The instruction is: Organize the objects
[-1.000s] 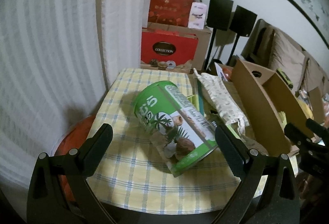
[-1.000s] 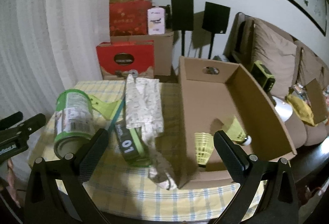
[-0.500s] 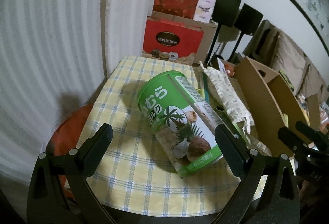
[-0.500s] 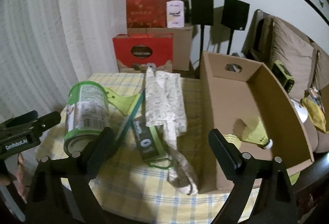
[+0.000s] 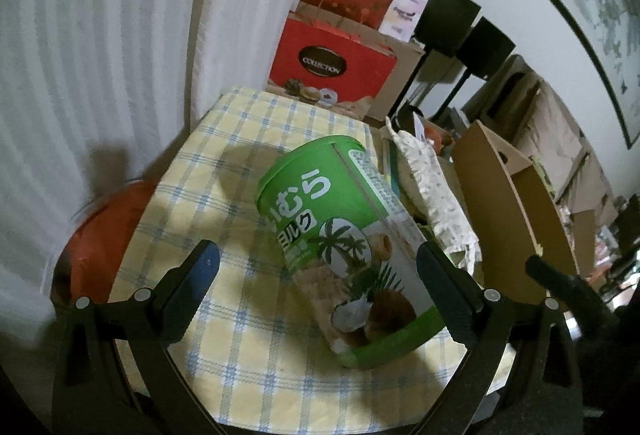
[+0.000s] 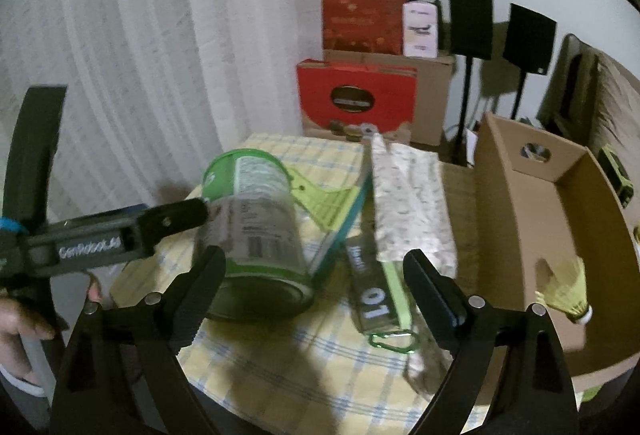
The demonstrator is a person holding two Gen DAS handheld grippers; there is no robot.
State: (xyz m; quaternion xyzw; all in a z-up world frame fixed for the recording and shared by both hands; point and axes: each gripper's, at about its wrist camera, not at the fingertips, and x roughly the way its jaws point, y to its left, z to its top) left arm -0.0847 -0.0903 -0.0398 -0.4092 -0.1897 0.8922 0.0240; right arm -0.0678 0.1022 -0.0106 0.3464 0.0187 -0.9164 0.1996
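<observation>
Both grippers approach the lying green can, left gripper and right gripper wide open and empty; next, close on it and carry it to the cardboard box

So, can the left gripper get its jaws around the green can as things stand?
Probably yes: the left gripper is open with the toppled green can lying between its fingers, and nothing blocks that side.

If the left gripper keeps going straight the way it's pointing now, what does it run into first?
Most likely the green can lying on its side on the checked tablecloth. It fills the gap between the open jaws of the left gripper, nearer the right one. Depth is hard to judge through this lens.
</observation>
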